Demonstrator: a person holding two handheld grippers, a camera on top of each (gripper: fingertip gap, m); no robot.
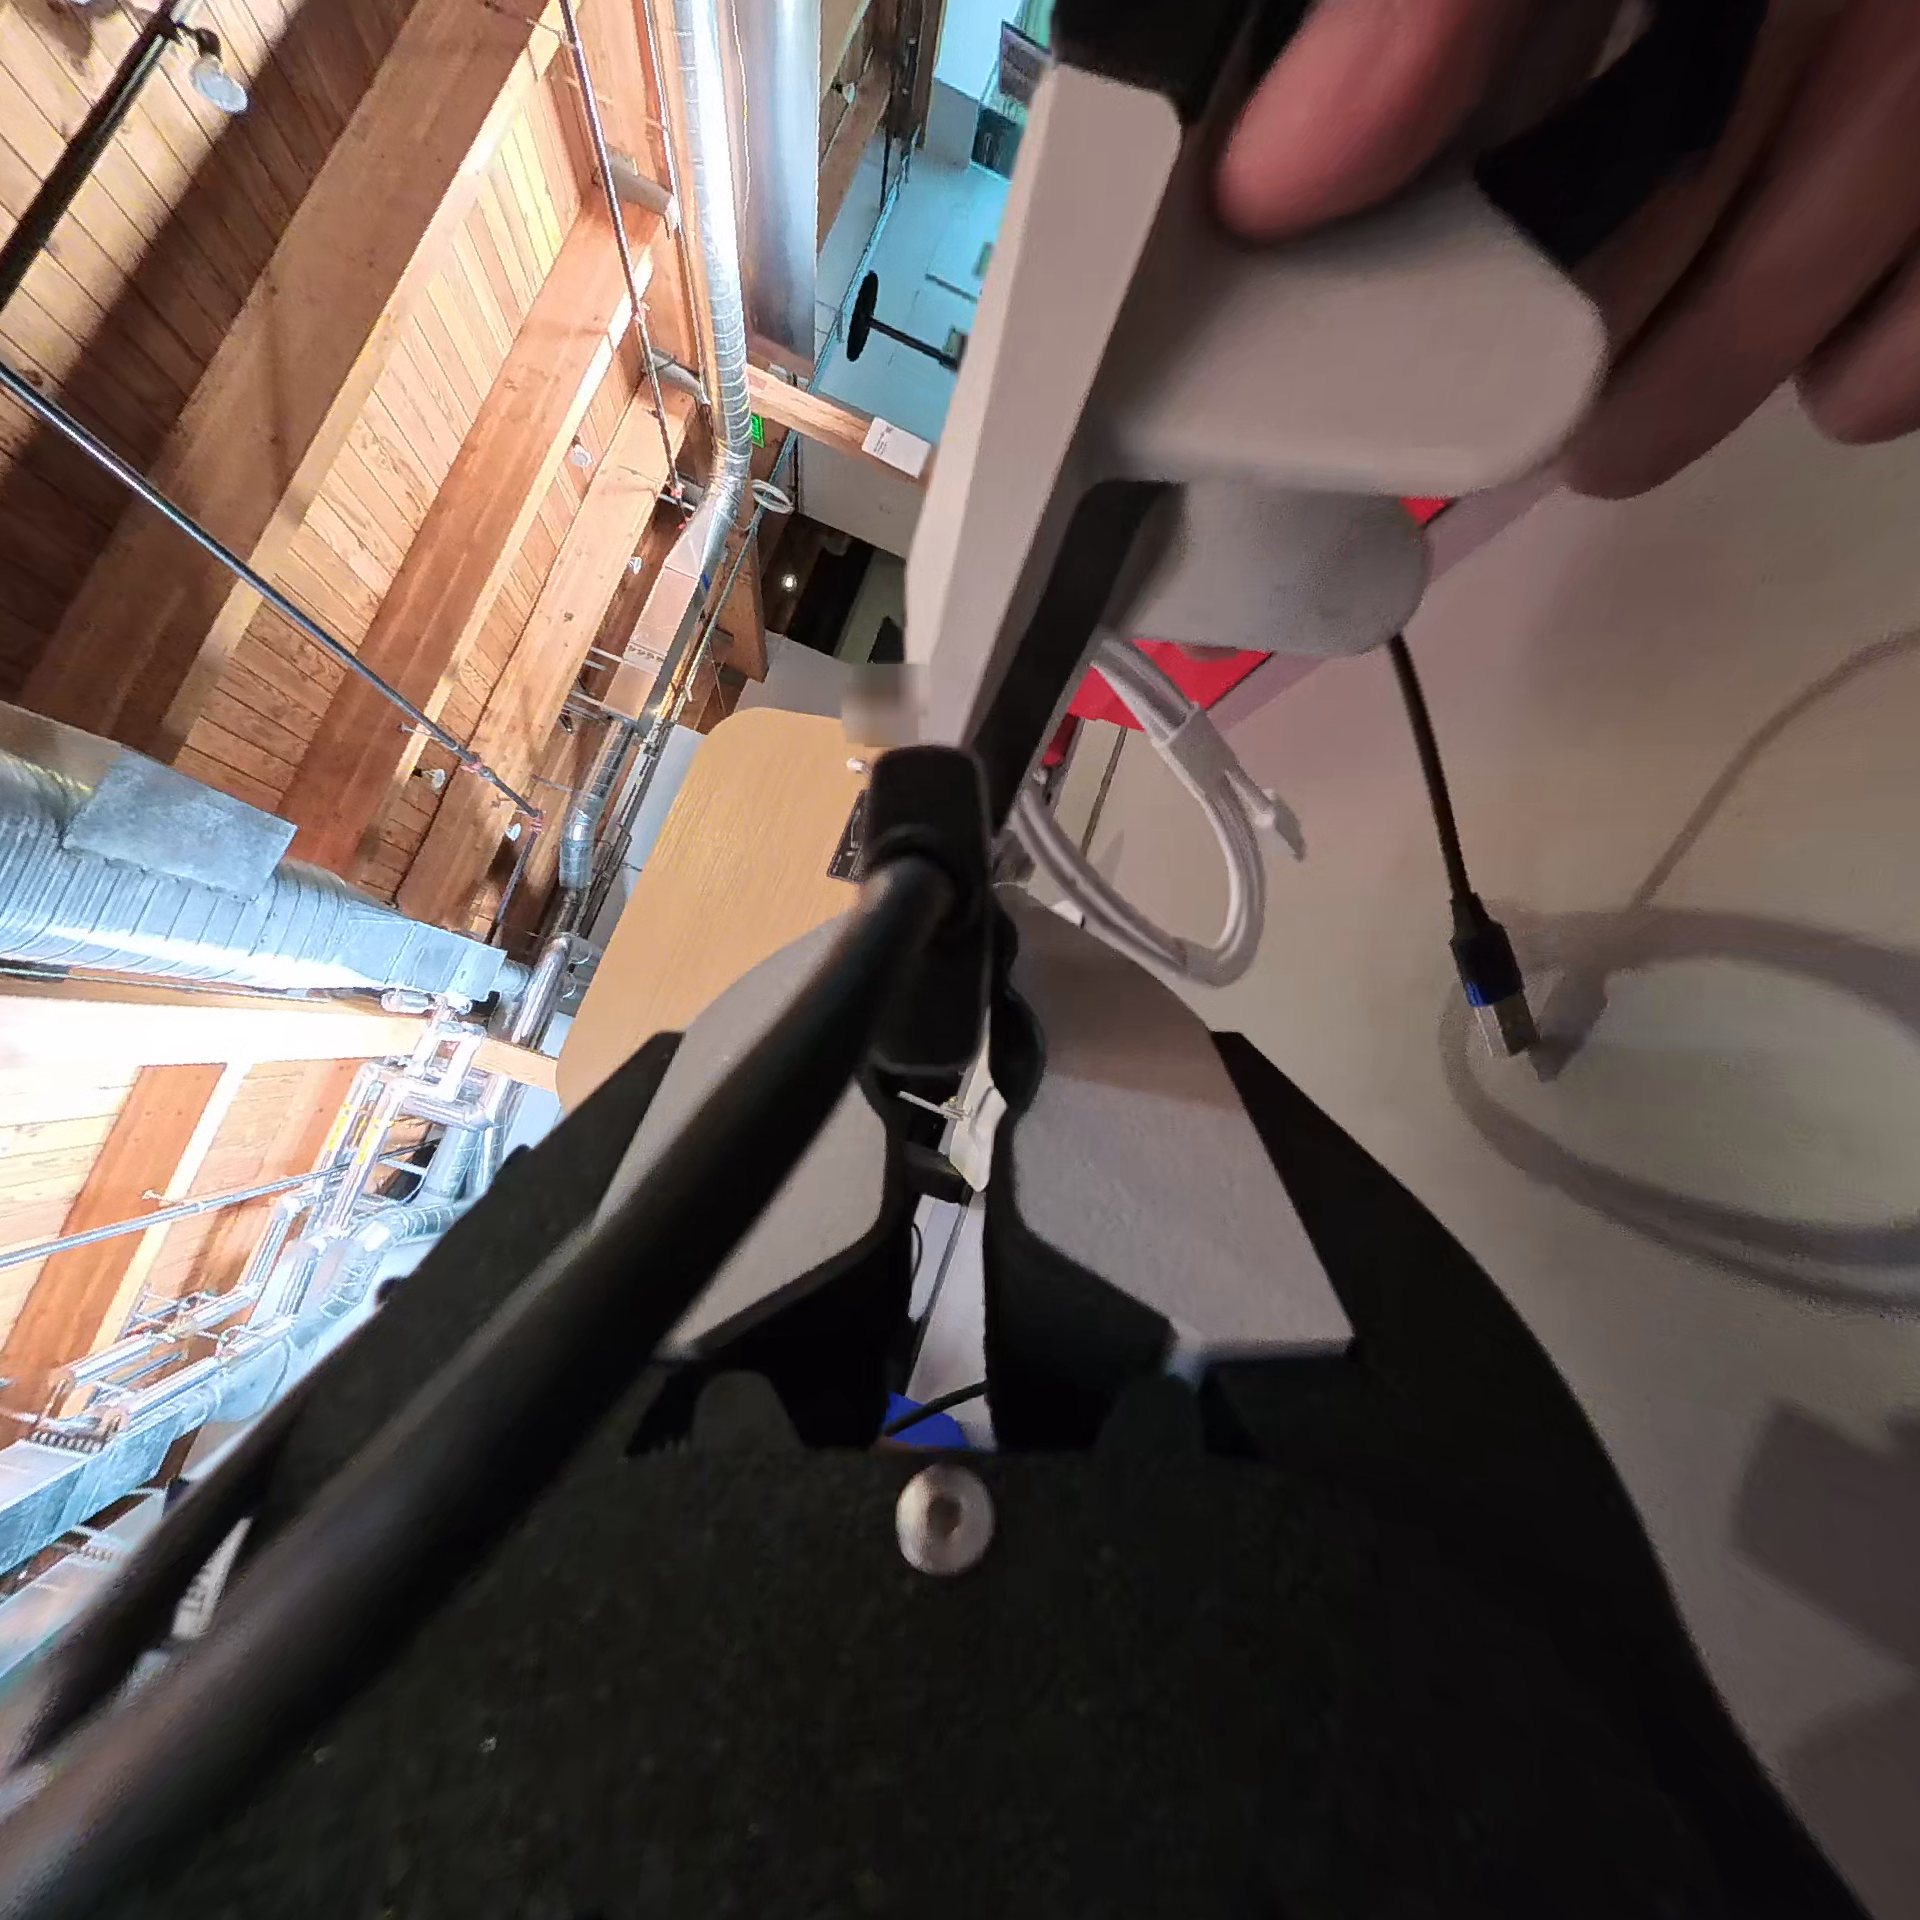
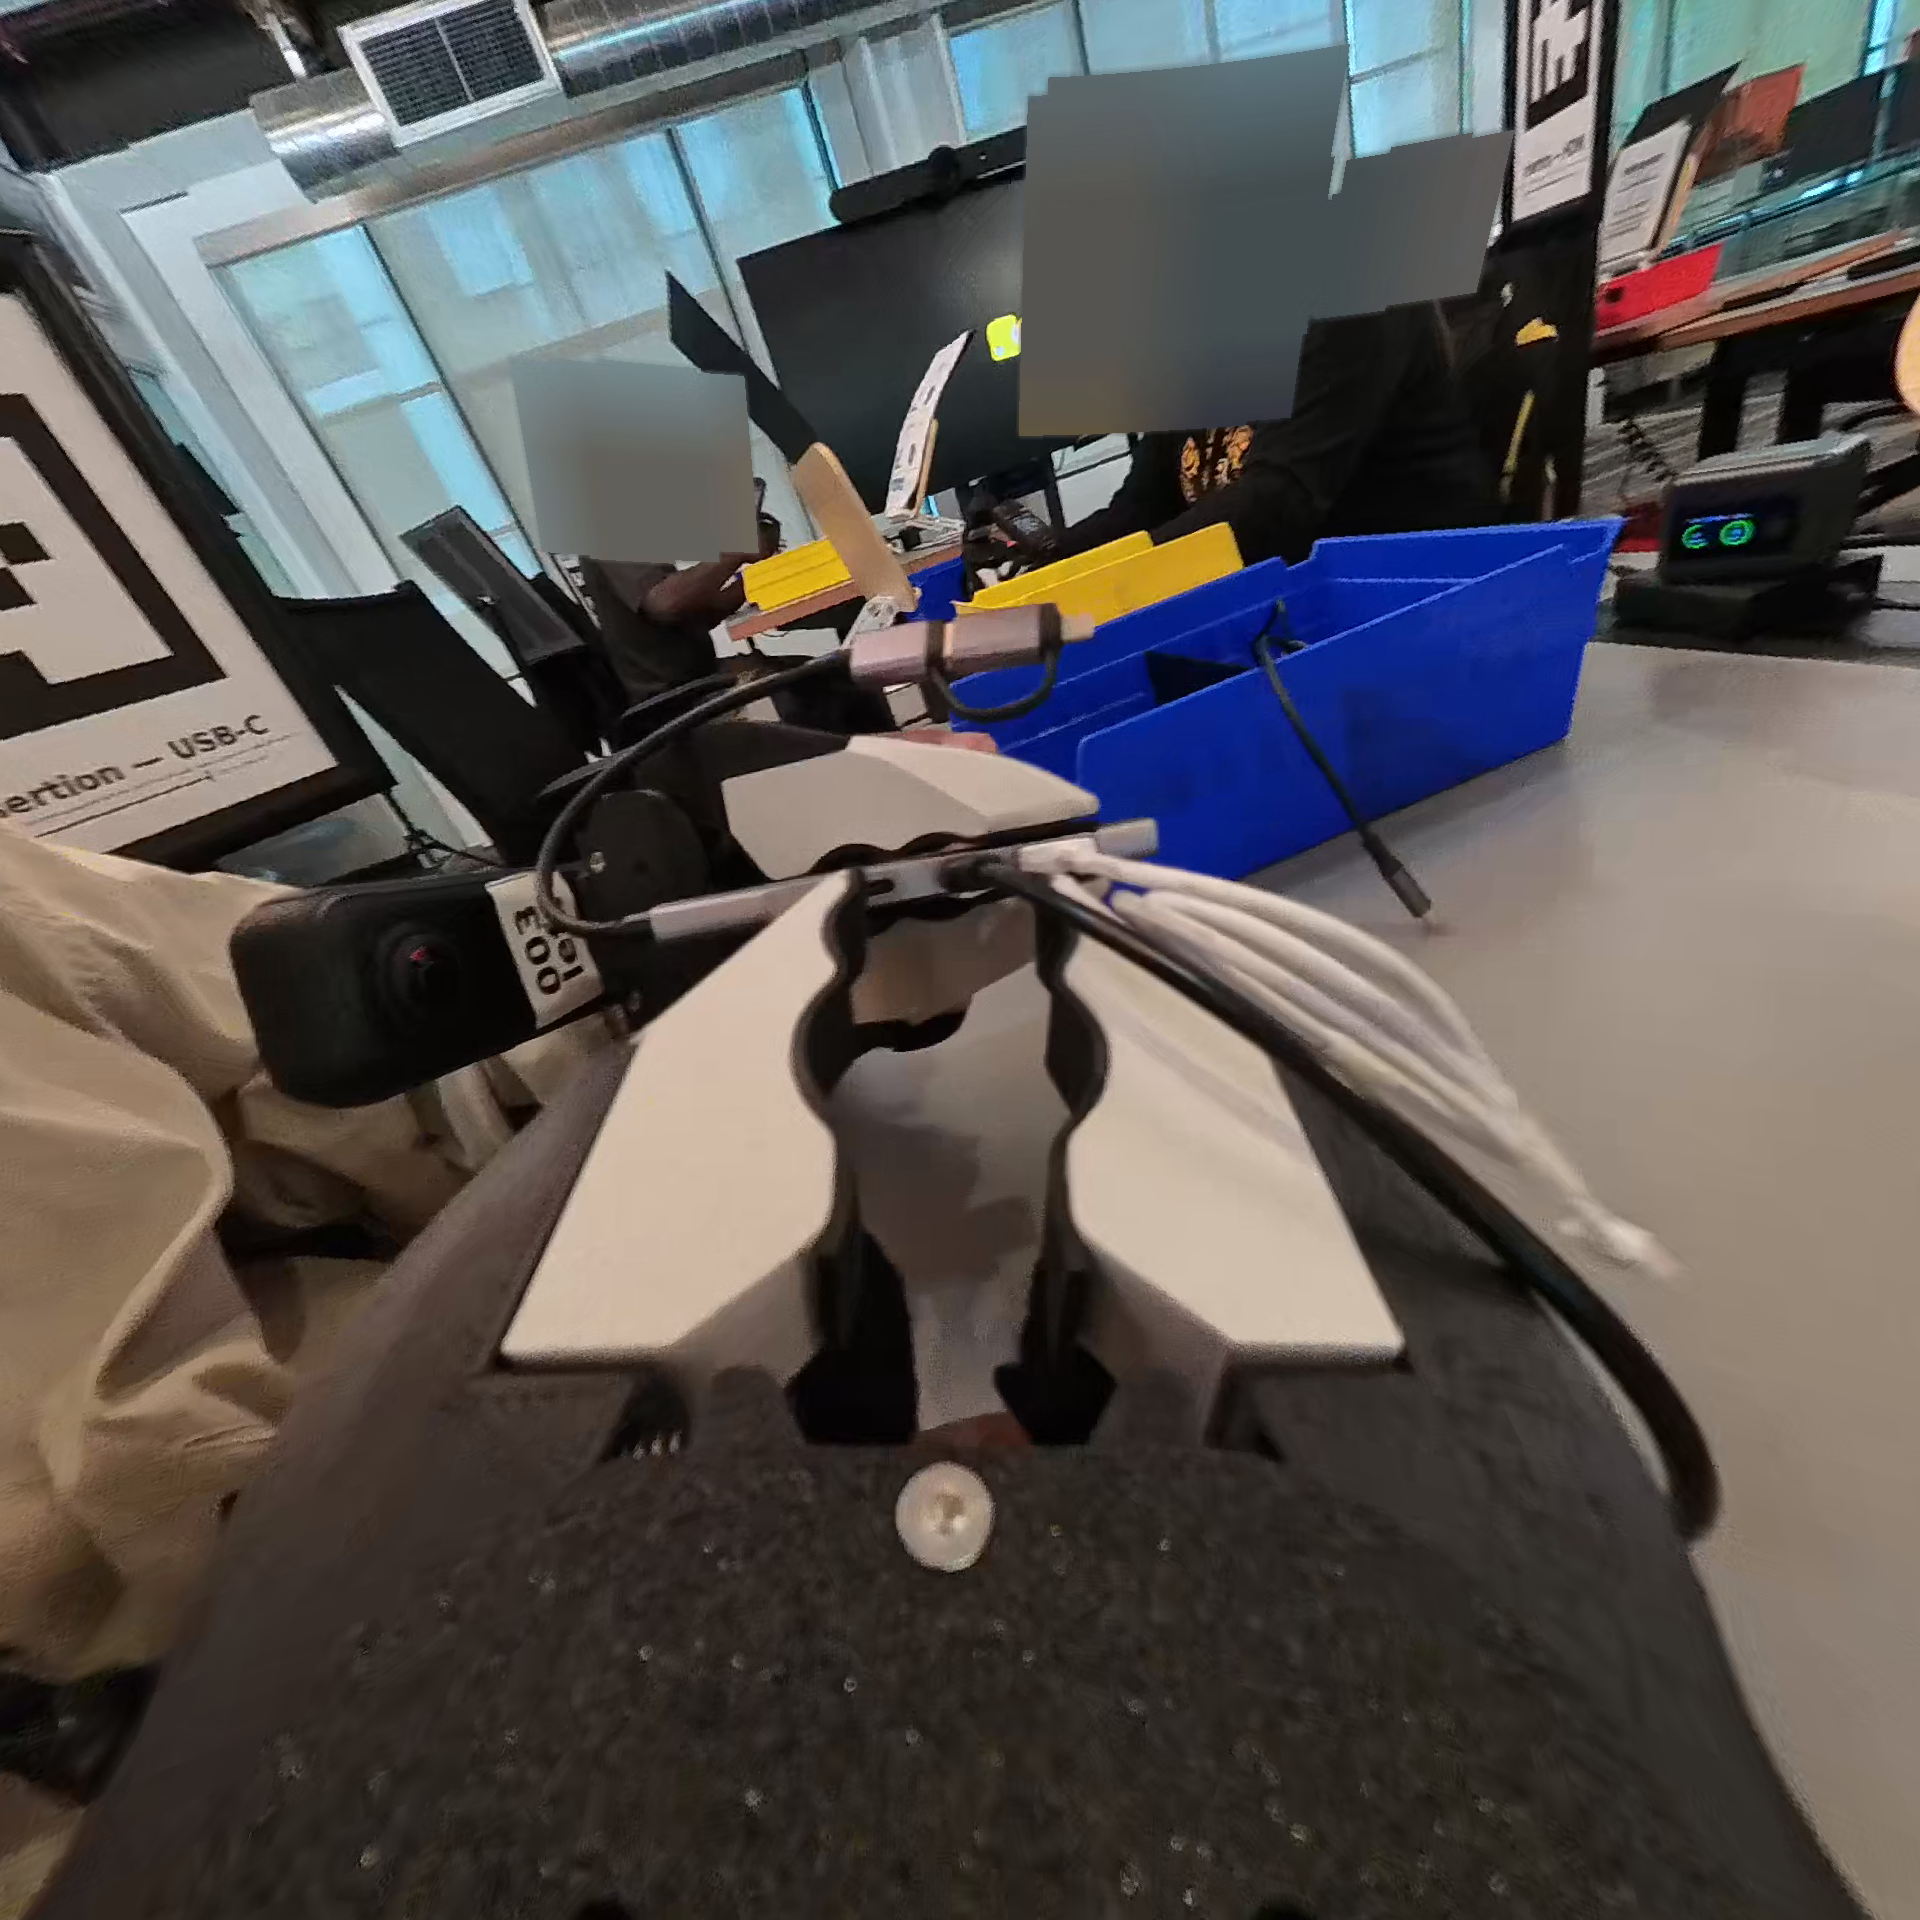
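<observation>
**Hub Clamped in Left Hand-Held Gripper, Right One Bracketing the Plugs**

The left hand-held gripper [image 1: 940, 997] has its fingers drawn nearly together; in the right wrist view they pinch a slim silver hub [image 2: 1127, 834] from above and below, so it reads as clamped on the hub. The right hand-held gripper [image 2: 945, 904] has its jaws apart; its tips stand on either side of the hub's plug end, and whether the pads touch anything cannot be told. A hand [image 1: 1714, 208] grips the right unit's body.

Position: the hub is held off the tabletop [image 2: 1714, 1039], lying crosswise in front of the right fingertips. A black cable [image 2: 1351, 1132] and a bundled white cable [image 2: 1299, 987] leave the hub and trail to its right; a short black lead loops up from the hub's left end to a small adapter [image 2: 966, 642] hanging above it. A blue bin [image 2: 1195, 810] stands behind the hub; the left unit's camera [image 2: 395, 977] sits to the hub's left.

Handling, as a judgement:
- The hub looks light, rigid and smooth-skinned; it may slip or pivot under a narrow pinch.
- The cables are limp; their weight drags on the plugs.
- Take hold on the hub's flat faces near mid-length; take a plug by its moulded shell, never by the cord.
</observation>
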